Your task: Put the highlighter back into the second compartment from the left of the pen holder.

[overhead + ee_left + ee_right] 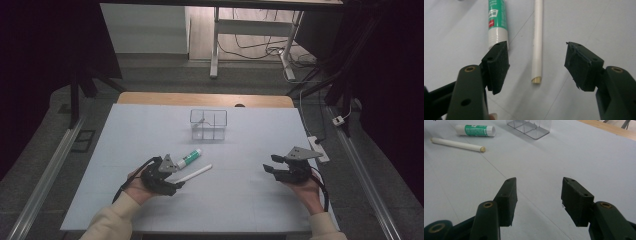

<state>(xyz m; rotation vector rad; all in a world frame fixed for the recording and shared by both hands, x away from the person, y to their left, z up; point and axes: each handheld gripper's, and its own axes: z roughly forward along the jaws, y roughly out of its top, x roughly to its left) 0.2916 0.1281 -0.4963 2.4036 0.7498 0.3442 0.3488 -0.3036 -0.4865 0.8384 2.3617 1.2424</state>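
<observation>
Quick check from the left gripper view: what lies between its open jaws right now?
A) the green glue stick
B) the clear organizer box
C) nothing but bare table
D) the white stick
D: in the left gripper view the white stick lies on the table between the two open jaws of the left gripper, untouched by either pad, while the green glue stick lies off beside the left-hand jaw.

The glue stick [496, 22] looks like glossy plastic, the white stick [537, 42] smooth and matt, the divided box [208, 124] clear plastic, the table [260, 200] matt.
</observation>
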